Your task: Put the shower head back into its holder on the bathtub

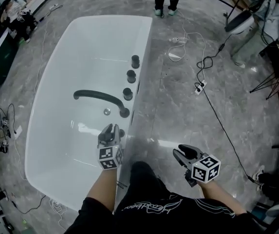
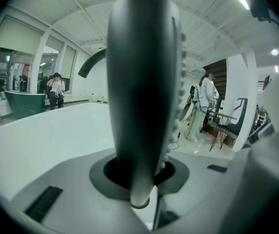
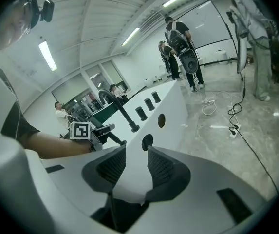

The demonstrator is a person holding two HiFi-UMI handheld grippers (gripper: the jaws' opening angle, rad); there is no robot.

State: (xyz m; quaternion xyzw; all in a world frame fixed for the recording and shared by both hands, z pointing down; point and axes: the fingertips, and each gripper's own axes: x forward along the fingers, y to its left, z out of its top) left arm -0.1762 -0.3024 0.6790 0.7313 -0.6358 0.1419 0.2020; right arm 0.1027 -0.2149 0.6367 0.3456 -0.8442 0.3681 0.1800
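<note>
The dark, slim shower head [image 2: 141, 82] stands upright between the jaws of my left gripper [image 2: 140, 179], which is shut on its handle. In the head view my left gripper [image 1: 111, 129] hangs over the right rim of the white bathtub [image 1: 56, 130], just this side of the black spout [image 1: 100, 97]. In the right gripper view the left gripper [image 3: 102, 129] holds the dark rod slanting down to the tub's rim, near two dark round openings [image 3: 147, 141]. My right gripper [image 1: 181, 153] is over the floor beside the tub, open [image 3: 132, 154] with nothing between its pads.
Three black knobs [image 1: 131, 75] line the tub's rim beyond the spout. Cables and a power strip [image 1: 199, 87] trail over the grey marble floor on the right. People and tripods [image 1: 270, 79] stand at the far side of the room.
</note>
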